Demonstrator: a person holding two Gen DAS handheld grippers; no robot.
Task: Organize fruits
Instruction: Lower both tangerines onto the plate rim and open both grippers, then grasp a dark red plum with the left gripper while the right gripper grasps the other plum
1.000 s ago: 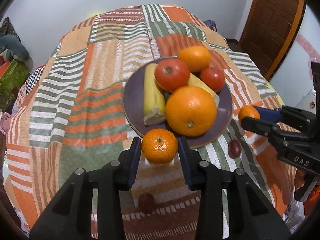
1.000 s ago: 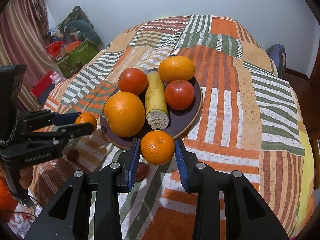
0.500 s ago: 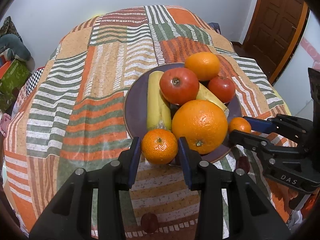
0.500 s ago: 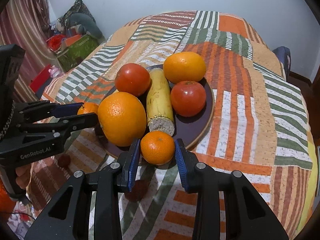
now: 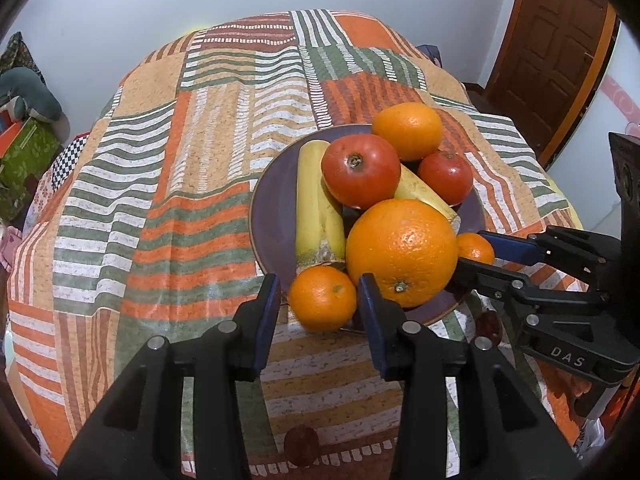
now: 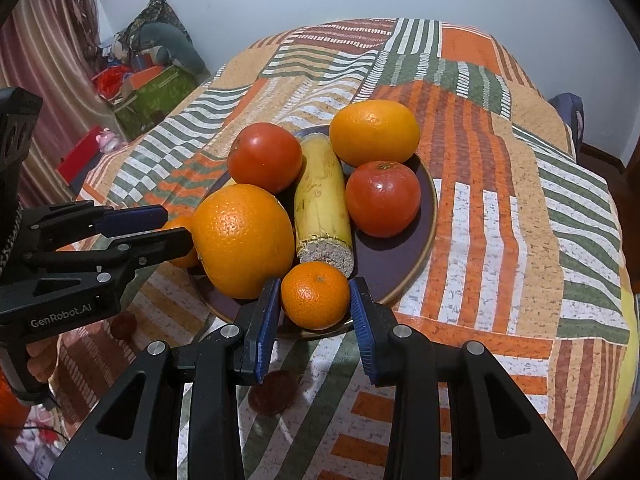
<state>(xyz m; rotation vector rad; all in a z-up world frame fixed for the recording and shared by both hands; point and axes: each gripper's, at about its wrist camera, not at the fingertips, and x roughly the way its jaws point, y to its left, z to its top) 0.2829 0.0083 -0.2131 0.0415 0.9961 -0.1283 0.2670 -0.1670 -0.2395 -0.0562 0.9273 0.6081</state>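
A dark purple plate (image 5: 272,216) (image 6: 424,208) holds a big orange (image 5: 402,252) (image 6: 244,240), two tomatoes, a second orange and banana pieces (image 5: 318,208) (image 6: 322,204). In the left wrist view my left gripper (image 5: 318,300) has its jaws parted, with gaps on both sides of a small mandarin (image 5: 322,298) resting at the plate's near rim. In the right wrist view my right gripper (image 6: 314,300) likewise stands open around another mandarin (image 6: 315,295) on the plate's near rim. Each gripper also shows in the other's view, the right gripper (image 5: 472,250) and the left gripper (image 6: 176,226).
The table wears a striped patchwork cloth (image 5: 180,160). Small dark red fruits lie on it near the front edge (image 5: 302,444) (image 6: 274,394) (image 6: 124,324). A wooden door (image 5: 556,40) is at the right, clutter and boxes (image 6: 152,80) at the left.
Both grippers moved forward with their mandarins onto the plate's rim. Their jaws have now opened, leaving each mandarin resting on the plate.
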